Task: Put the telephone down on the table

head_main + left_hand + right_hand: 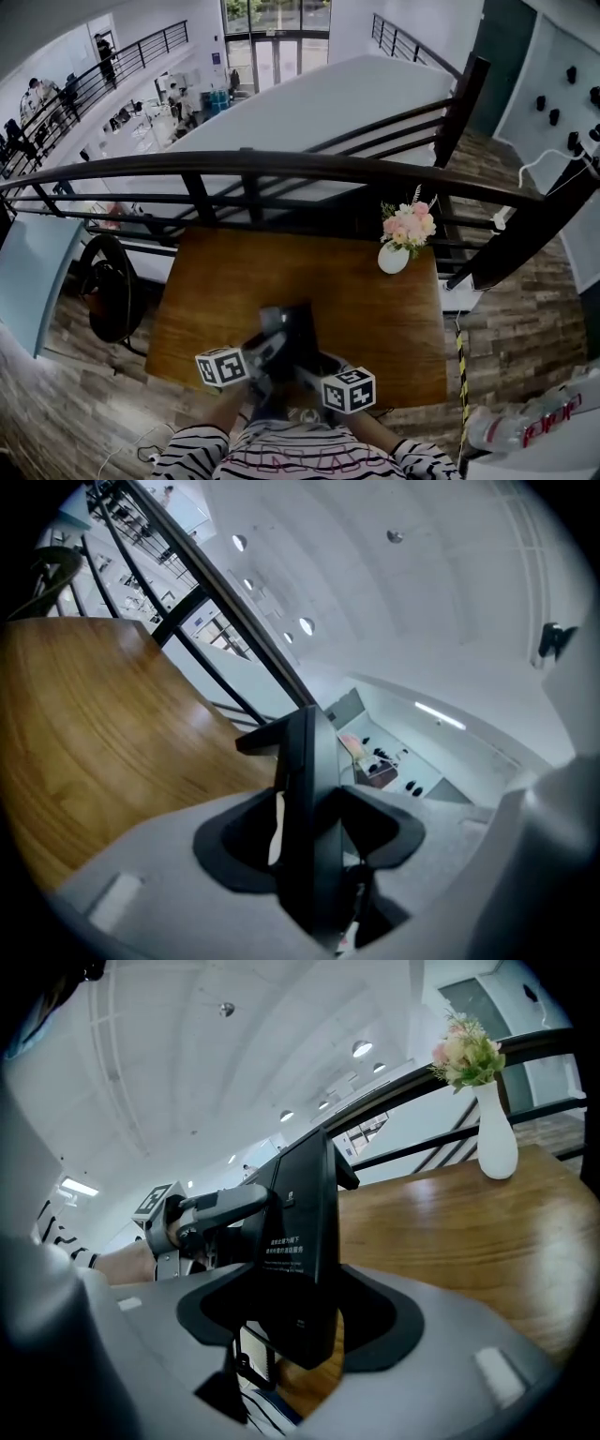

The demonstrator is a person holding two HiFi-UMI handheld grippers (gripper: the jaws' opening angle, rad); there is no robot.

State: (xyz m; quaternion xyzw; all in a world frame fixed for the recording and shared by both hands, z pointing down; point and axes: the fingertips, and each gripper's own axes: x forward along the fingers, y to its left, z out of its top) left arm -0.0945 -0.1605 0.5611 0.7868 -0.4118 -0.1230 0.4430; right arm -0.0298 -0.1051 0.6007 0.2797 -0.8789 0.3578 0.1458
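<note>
Black and slab-shaped, the plastic telephone (pixel 305 1241) stands on edge in the air over the near edge of the brown wooden table (pixel 375 309), just in front of the person's striped sleeves, and as far as the head view shows it does not yet touch the wood. It is carried from two sides. The left gripper (pixel 314 841) has its grey jaws with dark pads closed against the telephone's faces at a middling spread, and the right gripper (pixel 300 1321) clamps it from the opposite side with its jaws set wider. I judge the body stiff and fairly light, but its smooth hard casing could slide in the pads if either side loosens first. The flat faces where the pads sit now look like the soundest hold, and it probably wants laying down gently and level. Further off, a white vase (pixel 393 259) of pink flowers (pixel 409 223) stands near the table's far right corner, well apart from the telephone, with a dark metal railing (pixel 281 167) behind it.
</note>
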